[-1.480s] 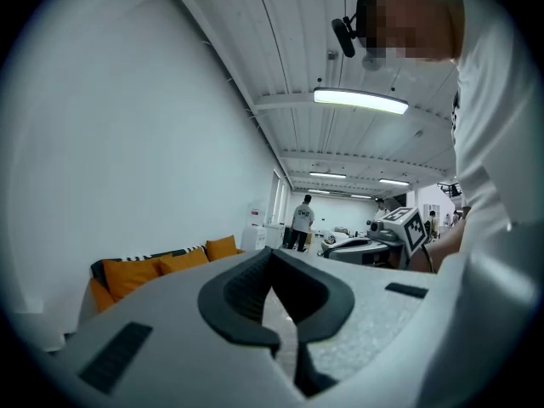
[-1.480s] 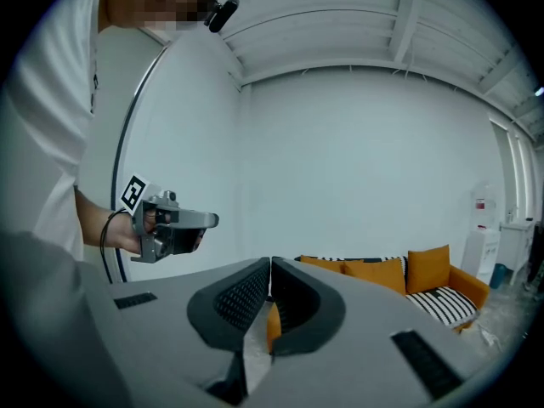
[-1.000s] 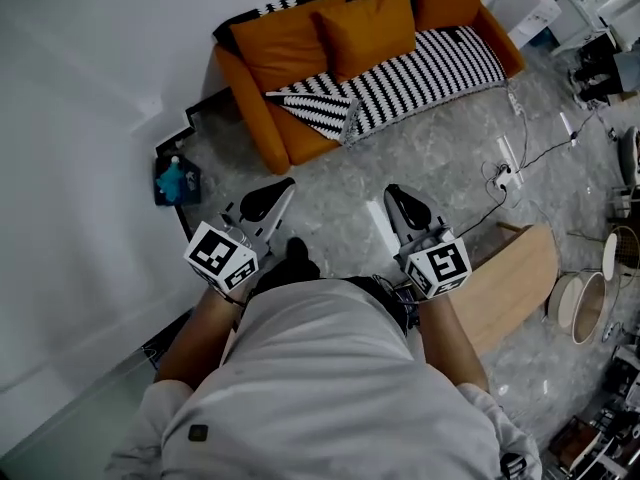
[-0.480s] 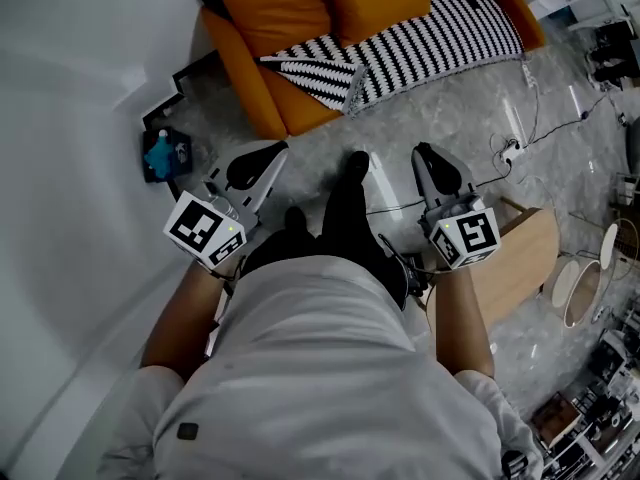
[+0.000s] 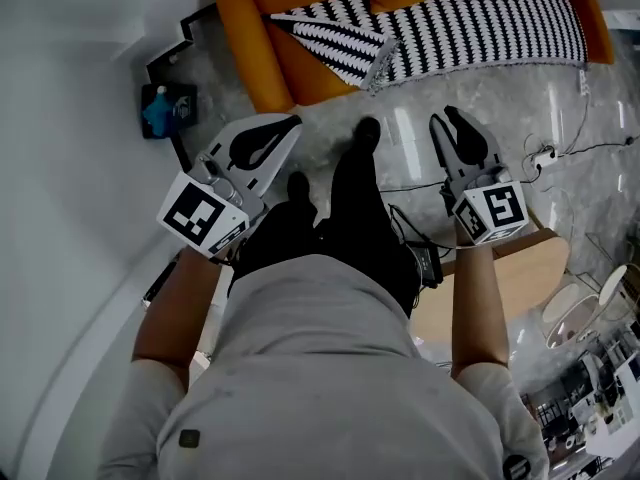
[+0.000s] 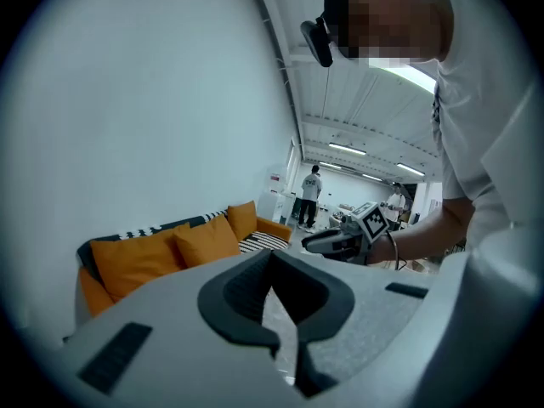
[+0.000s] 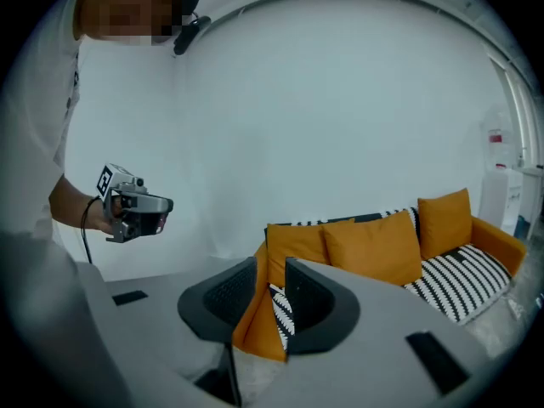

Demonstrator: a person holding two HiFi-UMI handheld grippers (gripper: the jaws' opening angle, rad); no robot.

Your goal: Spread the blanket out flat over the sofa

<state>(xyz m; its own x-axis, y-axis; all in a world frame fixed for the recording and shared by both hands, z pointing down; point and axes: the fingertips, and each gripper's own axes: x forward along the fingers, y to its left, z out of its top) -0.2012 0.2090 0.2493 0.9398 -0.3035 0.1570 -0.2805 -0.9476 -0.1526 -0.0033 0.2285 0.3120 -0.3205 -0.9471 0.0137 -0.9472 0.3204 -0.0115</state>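
My left gripper point(image 6: 274, 255) points across the room, jaws closed together with nothing between them. Beyond my fingers point(image 6: 234, 300), to their left, stands the orange sofa point(image 6: 144, 262), the striped blanket point(image 6: 259, 243) on its seat. Right of the fingertips hangs my right gripper point(image 6: 310, 243). Two people point(image 6: 311, 195) stand far beyond.

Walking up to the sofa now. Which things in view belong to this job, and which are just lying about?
Job:
- striped blanket, partly bunched on the seat
- orange sofa

Lying about:
- wooden table
- power strip on the floor
- blue item by the wall
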